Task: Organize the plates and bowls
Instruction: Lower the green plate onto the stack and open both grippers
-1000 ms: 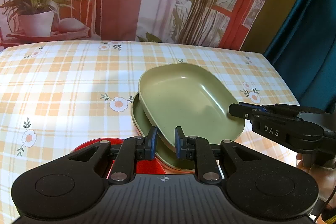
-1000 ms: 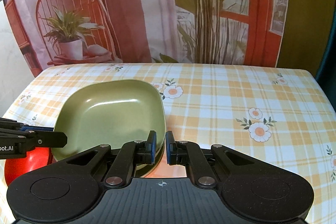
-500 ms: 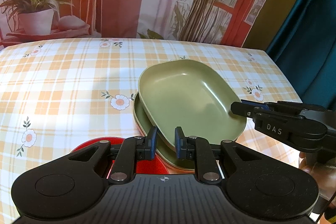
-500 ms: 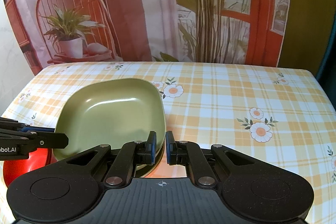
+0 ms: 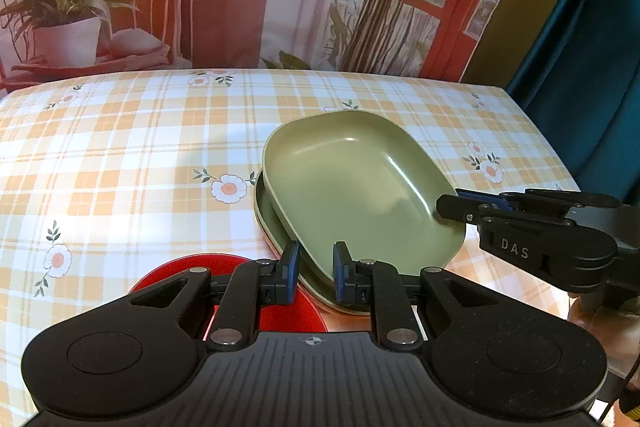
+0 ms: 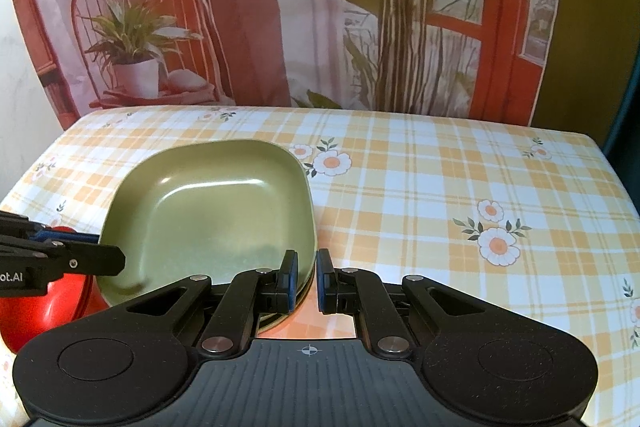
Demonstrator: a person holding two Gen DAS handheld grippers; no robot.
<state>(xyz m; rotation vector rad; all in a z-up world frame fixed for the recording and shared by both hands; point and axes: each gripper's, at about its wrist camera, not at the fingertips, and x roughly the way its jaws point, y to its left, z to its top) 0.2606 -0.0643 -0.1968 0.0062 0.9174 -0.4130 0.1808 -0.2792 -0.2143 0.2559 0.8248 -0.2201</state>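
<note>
Dish (image 5: 352,187) green, long axis diagonal | left tongs (image 5: 314,273) clamp its rim | right tongs (image 6: 306,281) likewise

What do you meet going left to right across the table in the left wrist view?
Red plate → green dish, sitting on another green plate → the right tongs reaching in from the right edge.

Smooth, satin-glossy green bowl (image 5: 360,187), likely plastic or ceramic. Glossy red dish (image 5: 200,267) at 7 o'clock. Printed checked tablecloth (image 6: 440,187), slight sheen. Matt black plastic grippers.
</note>
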